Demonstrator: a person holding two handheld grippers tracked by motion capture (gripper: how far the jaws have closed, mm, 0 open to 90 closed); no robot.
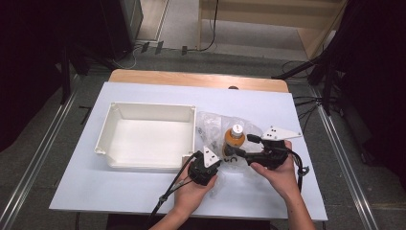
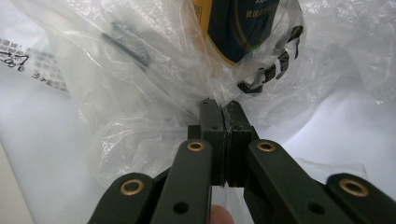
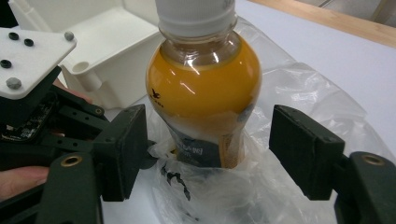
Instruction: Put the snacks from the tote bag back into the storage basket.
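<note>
Right gripper view: bottle point(image 3: 203, 88) full, heavy, slick. Your right gripper point(image 3: 210, 154) fingers wide, clear of it; grab mid-body. Left gripper point(image 2: 223, 140) fingers pinch flimsy bag point(image 2: 154, 93), tears easy.

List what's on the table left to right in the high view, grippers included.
White tray → left gripper, shut on the clear plastic bag → orange bottle standing in the bag → right gripper, jaws apart beside the bottle.
</note>
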